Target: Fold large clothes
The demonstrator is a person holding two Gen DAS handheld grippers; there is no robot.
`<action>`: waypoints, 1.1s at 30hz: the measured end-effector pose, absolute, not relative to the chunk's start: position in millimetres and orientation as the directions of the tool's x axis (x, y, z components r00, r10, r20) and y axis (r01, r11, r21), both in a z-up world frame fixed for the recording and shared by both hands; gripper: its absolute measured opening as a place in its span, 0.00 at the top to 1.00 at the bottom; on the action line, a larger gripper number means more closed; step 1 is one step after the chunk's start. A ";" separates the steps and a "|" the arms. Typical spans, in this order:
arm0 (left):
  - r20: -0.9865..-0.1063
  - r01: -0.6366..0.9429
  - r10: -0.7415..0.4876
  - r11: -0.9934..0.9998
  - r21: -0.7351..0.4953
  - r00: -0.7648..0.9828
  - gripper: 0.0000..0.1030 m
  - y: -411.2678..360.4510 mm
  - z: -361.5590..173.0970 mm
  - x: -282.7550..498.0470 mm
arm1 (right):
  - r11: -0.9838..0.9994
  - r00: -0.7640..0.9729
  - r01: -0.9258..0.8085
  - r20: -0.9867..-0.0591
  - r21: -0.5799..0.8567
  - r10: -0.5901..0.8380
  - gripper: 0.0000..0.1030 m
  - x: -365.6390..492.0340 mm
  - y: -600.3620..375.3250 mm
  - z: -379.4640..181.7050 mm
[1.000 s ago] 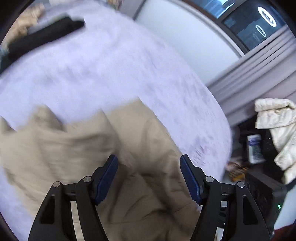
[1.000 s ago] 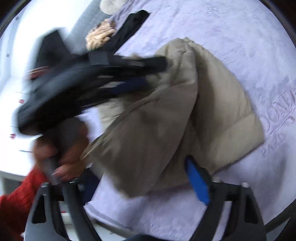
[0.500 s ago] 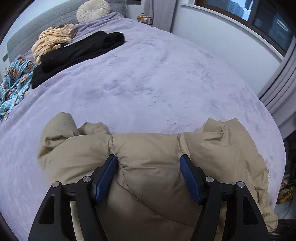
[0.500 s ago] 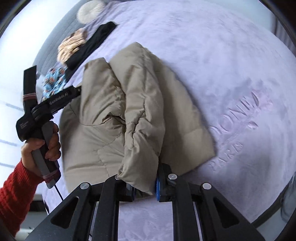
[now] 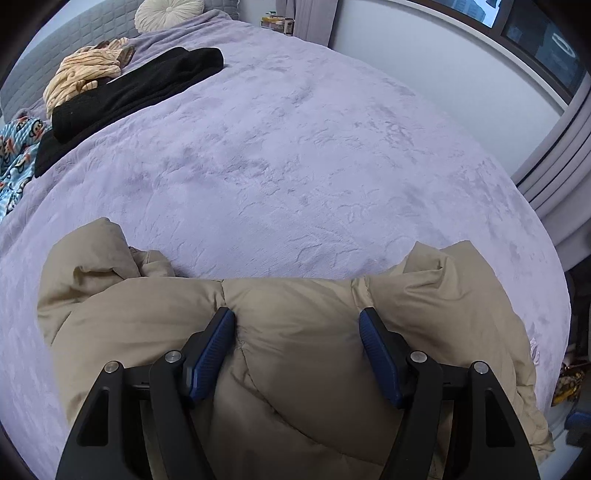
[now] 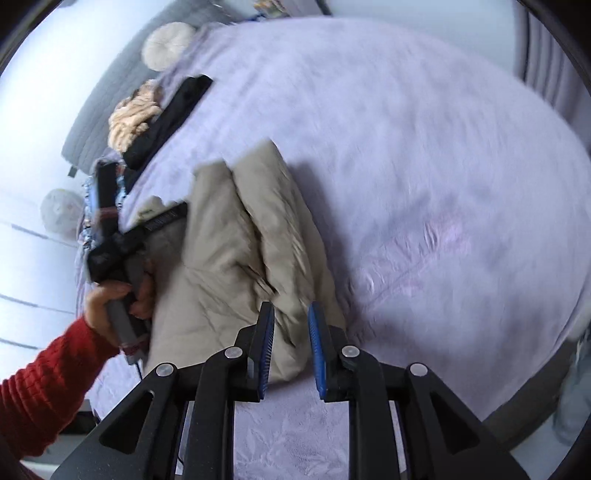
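A beige puffer jacket point(image 5: 295, 354) lies folded in a bundle on the lavender bed cover point(image 5: 295, 155), near the bed's front edge. My left gripper point(image 5: 297, 325) is open, its blue pads spread wide just above the jacket's top fold. In the right wrist view the jacket point(image 6: 243, 266) lies lengthwise, and my right gripper point(image 6: 291, 332) is partly open, its jaws a narrow gap apart around the jacket's near end without pinching it. The left gripper point(image 6: 122, 240) shows there held in a hand with a red sleeve.
A black garment point(image 5: 129, 88), a cream striped garment point(image 5: 85, 74) and a blue patterned cloth point(image 5: 18, 144) lie at the far left of the bed. A round cushion point(image 5: 168, 13) rests at the headboard. Window and curtains stand to the right.
My right gripper was shut on the jacket's near end half a second ago and has now opened a little and let go. The left gripper stays open over the jacket.
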State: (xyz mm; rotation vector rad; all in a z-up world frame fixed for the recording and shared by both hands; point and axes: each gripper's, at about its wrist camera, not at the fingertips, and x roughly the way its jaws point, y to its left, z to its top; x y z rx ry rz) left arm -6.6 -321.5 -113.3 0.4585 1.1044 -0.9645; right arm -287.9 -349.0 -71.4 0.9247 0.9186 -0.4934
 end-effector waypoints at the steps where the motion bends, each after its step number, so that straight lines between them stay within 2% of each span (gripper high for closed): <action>1: -0.899 0.835 -0.420 0.533 -0.135 0.123 0.32 -322.1 -113.2 -7.2 | 0.551 0.551 0.690 -0.834 0.469 0.020 0.73 -278.3 -354.9 -67.0; 2: -0.900 0.836 -0.418 0.533 -0.132 0.124 0.32 -321.9 -113.2 -6.9 | 0.571 0.556 0.670 -0.830 0.474 0.038 0.54 -263.8 -359.8 -65.7; 4: -0.900 0.836 -0.417 0.533 -0.132 0.124 0.32 -320.0 -112.6 -5.8 | 0.619 0.553 0.638 -0.832 0.458 0.046 0.34 -236.2 -366.7 -65.6; 7: -0.900 0.835 -0.416 0.535 -0.130 0.127 0.32 -319.2 -112.8 -5.6 | 0.661 0.534 0.614 -0.844 0.431 0.055 0.34 -189.3 -375.9 -76.8; 8: -0.901 0.835 -0.415 0.535 -0.126 0.130 0.32 -319.5 -113.0 -6.2 | 0.660 0.528 0.616 -0.847 0.431 0.060 0.35 -200.3 -375.8 -77.6; 9: -0.901 0.836 -0.413 0.536 -0.122 0.133 0.32 -320.0 -112.8 -6.6 | 0.654 0.513 0.623 -0.855 0.430 0.074 0.35 -189.8 -380.2 -85.9; 10: -0.902 0.835 -0.410 0.537 -0.117 0.137 0.32 -320.6 -112.6 -7.1 | 0.648 0.492 0.630 -0.865 0.429 0.095 0.43 -181.5 -384.7 -96.2; 11: -0.904 0.834 -0.401 0.541 -0.105 0.147 0.32 -320.7 -111.2 -7.2 | 0.647 0.470 0.636 -0.876 0.421 0.108 0.59 -171.9 -387.9 -104.5; 12: -0.906 0.831 -0.391 0.549 -0.088 0.162 0.32 -319.9 -107.4 -6.9 | 0.644 0.446 0.647 -0.888 0.408 0.113 0.65 -169.4 -390.5 -112.6; 16: -0.880 0.785 -0.401 0.617 -0.055 0.253 0.32 -286.2 -68.7 0.5 | 0.605 0.414 0.680 -0.898 0.415 0.150 0.77 -168.7 -397.4 -135.8; 17: -0.876 0.768 -0.396 0.638 -0.047 0.276 0.32 -271.8 -60.6 3.3 | 0.603 0.400 0.689 -0.905 0.401 0.145 0.87 -172.9 -397.5 -138.5; 19: -0.889 0.718 -0.358 0.694 -0.049 0.286 0.32 -240.6 -55.9 9.8 | 0.588 0.392 0.700 -0.906 0.406 0.159 0.90 -182.4 -397.7 -144.2; 22: -0.926 0.662 -0.312 0.743 -0.099 0.212 0.32 -208.3 -73.8 8.7 | 0.547 0.427 0.696 -0.881 0.465 0.205 0.90 -197.7 -397.1 -150.8; 25: -0.928 0.647 -0.283 0.760 -0.064 0.241 0.32 -199.6 -82.0 -2.9 | 0.517 0.469 0.687 -0.855 0.510 0.221 0.88 -201.2 -401.6 -141.4; 26: -0.927 0.643 -0.282 0.763 -0.061 0.247 0.32 -199.6 -82.5 -4.7 | 0.506 0.504 0.670 -0.834 0.542 0.225 0.82 -202.3 -405.2 -133.1; 27: -0.926 0.637 -0.281 0.768 -0.060 0.251 0.32 -199.9 -82.2 -5.4 | 0.505 0.532 0.652 -0.816 0.565 0.225 0.79 -201.4 -408.4 -125.4; 28: -0.927 0.631 -0.280 0.774 -0.063 0.251 0.32 -200.1 -82.5 -5.4 | 0.507 0.569 0.621 -0.789 0.598 0.232 0.64 -200.5 -411.9 -115.9; 29: -0.927 0.624 -0.279 0.778 -0.066 0.251 0.32 -199.4 -82.5 -5.3 | 0.505 0.603 0.588 -0.759 0.631 0.245 0.34 -197.5 -415.8 -108.0; 30: -0.927 0.619 -0.279 0.783 -0.069 0.250 0.32 -198.8 -82.5 -4.8 | 0.497 0.629 0.561 -0.731 0.662 0.263 0.22 -193.1 -418.7 -103.6; 31: -0.927 0.615 -0.280 0.785 -0.073 0.248 0.32 -198.1 -82.4 -4.4 | 0.482 0.658 0.526 -0.695 0.700 0.291 0.15 -185.8 -421.7 -100.6; 33: -0.927 0.608 -0.285 0.790 -0.081 0.246 0.32 -196.4 -81.6 -3.7 | 0.450 0.668 0.470 -0.639 0.759 0.381 0.15 -162.7 -424.6 -103.3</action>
